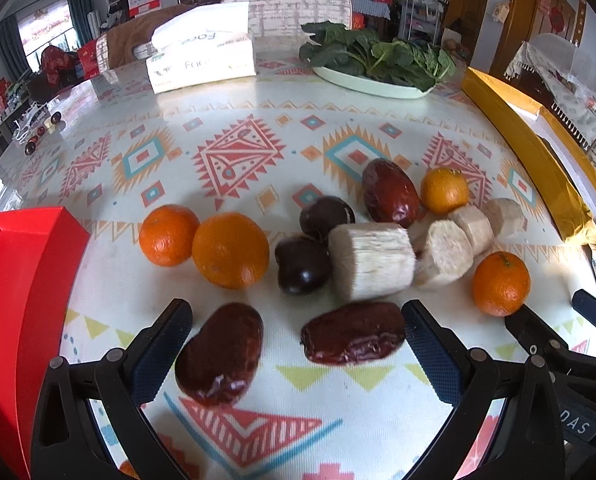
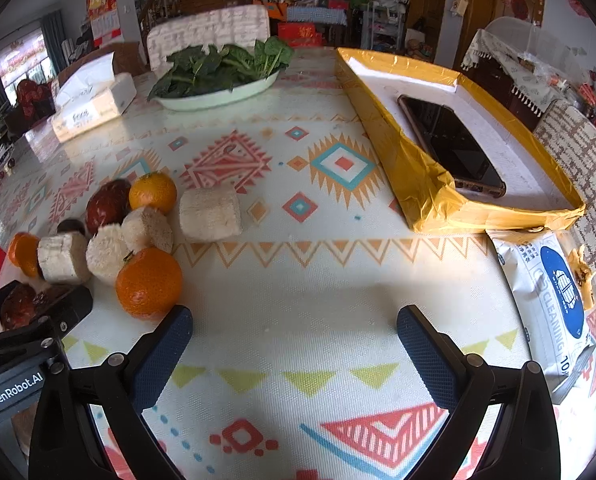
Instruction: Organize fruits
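Red box (image 1: 21, 280) sitting at far left on patterned tablecloth (image 1: 241, 152). Left gripper (image 1: 298, 340) hovering spread wide, two red dates (image 1: 221, 354) lying between its fingers. Oranges (image 1: 229, 250), dark fruits (image 1: 302, 266), pale cut chunks (image 1: 372, 260) clustering just beyond. Right gripper (image 2: 293, 344) spread, holding nothing. Yellow tray (image 2: 426, 196) holding phone (image 2: 450, 144) at right.
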Tool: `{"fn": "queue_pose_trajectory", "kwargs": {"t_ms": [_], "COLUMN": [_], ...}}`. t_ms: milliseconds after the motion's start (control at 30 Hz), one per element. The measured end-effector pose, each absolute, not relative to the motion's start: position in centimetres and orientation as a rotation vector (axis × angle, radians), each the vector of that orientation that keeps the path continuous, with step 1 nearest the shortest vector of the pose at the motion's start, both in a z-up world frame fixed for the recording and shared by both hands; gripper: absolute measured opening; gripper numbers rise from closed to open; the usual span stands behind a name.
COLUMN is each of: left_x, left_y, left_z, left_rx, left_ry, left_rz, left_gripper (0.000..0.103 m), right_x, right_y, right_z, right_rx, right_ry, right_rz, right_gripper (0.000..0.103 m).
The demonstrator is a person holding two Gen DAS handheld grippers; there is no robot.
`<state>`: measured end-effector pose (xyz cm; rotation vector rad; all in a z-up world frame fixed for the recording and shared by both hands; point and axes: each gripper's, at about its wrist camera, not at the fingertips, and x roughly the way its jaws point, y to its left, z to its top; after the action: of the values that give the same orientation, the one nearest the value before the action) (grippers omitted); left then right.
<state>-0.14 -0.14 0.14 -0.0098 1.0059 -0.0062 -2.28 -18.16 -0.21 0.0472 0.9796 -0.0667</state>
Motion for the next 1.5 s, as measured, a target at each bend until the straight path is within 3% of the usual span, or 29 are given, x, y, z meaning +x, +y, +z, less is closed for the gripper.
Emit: {"fn": "queue_pose_trajectory", "kwargs": {"t_ms": [267,400,567,667,700,767,933,1033,1067,1200,1333,1433,1500], "left_x": [-0.5,-2.0,-7.8,-11.9,-13.3,-15.2,-14.6,-13.8,-13.4,-12.2,-10.7,-10.6,-10.7], "left_y": [-0.2,1.6,4.9,7.1,7.9,9.2,10.4,9.8,9.6,8.9,9.3,9.3,8.8], "left_z": [0.2,1.7,8.3,12.5,13.7,14.7,11.3,7.2,5.9,2.7,0.7,0.4,0.5], "left_rx": [0.003,-0.124,-0.108,-0.072,-0.061,-0.07,-0.086,-0.056,-0.052,-0.05,-0.098,-0.071,-0.032], "left_ry": [1.05,1.014,0.742,0.546,0.475,0.397,0.537,0.645,0.689,0.81,0.901,0.908,0.912], "left_rz": [-0.034,-0.111,-0.115,-0.071,-0.07,-0.089,-0.098,-0.138,-0.161,-0.228,-0.248,-0.228,-0.22], "left_gripper": [0.103,0.091,0.091,0.093,0.103,0.103,0.103,0.103,0.1,0.066,0.057,0.057,0.057], "right_x": [-3.5,-3.6,-5.1,-8.1,-9.5,-11.0,-8.9,-7.2,-6.7,-5.4,-4.3,-3.4,-3.2], "right_y": [-18.2,-18.2,-19.3,-19.1,-18.7,-18.1,-15.8,-15.5,-15.5,-15.2,-14.7,-14.7,-14.5], "right_z": [-0.1,-0.1,1.4,5.3,6.9,8.2,6.3,3.8,3.1,1.7,1.1,0.3,0.4], "right_rx": [0.064,0.06,0.182,0.188,0.161,0.138,0.092,0.148,0.165,0.172,0.157,0.151,0.143], "right_ry": [1.023,1.012,0.959,0.793,0.703,0.597,0.708,0.81,0.833,0.867,0.887,0.912,0.905], "right_rz": [-0.095,-0.097,-0.019,0.001,-0.005,0.024,0.054,0.096,0.107,0.113,0.107,0.102,0.109], "right_gripper": [0.103,0.103,0.096,0.097,0.099,0.103,0.099,0.082,0.078,0.075,0.074,0.066,0.055]}}
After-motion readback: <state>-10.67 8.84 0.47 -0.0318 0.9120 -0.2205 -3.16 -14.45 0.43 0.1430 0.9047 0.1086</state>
